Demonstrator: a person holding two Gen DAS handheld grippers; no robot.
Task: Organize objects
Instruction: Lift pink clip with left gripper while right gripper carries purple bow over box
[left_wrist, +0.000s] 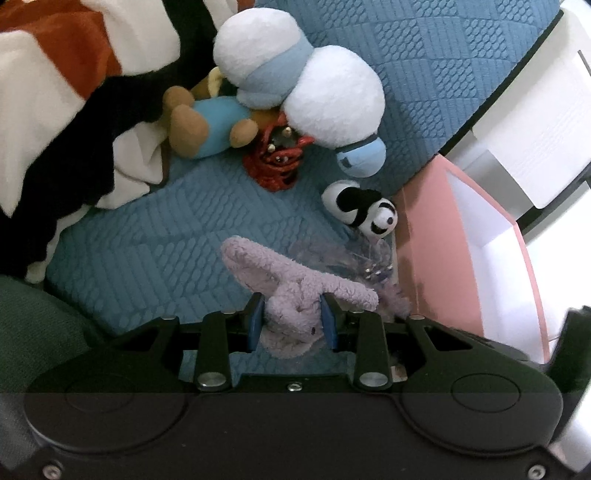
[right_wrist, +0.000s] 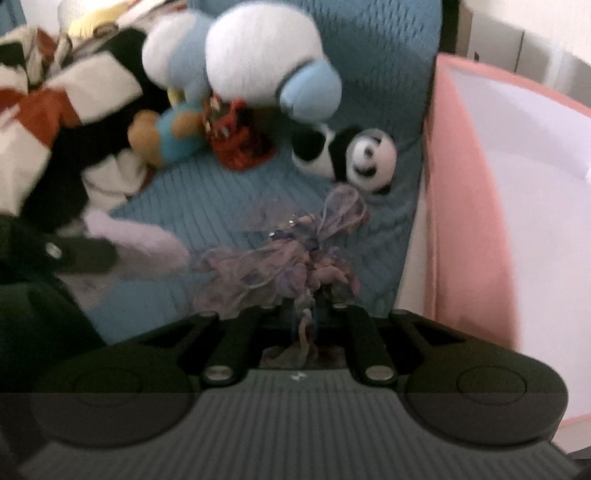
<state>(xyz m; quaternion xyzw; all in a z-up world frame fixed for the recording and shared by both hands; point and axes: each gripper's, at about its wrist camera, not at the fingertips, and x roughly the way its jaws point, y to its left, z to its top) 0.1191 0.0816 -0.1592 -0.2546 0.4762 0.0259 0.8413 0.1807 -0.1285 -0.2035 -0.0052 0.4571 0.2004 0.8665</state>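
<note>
Clearly the left gripper (left_wrist: 291, 321) pinches the lilac plush toy (left_wrist: 295, 291) between its blue pads (left_wrist: 255, 325), at the thick middle. Soft and light, it will squash and flop, so a body grip suits it. Its long axis runs from ten o'clock to four o'clock across the blue quilt (left_wrist: 155, 240). The right gripper (right_wrist: 304, 321) is pressed together on the purple gauzy bundle (right_wrist: 291, 254), flimsy and snag-prone, trailing toward one o'clock. At three o'clock stands the pink bin (right_wrist: 469, 206), with the panda plush (right_wrist: 354, 155) just beside it.

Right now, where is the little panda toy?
The panda toy lies on the blue bedspread right beside the pink box, below the big white-and-blue plush in both views.
</note>
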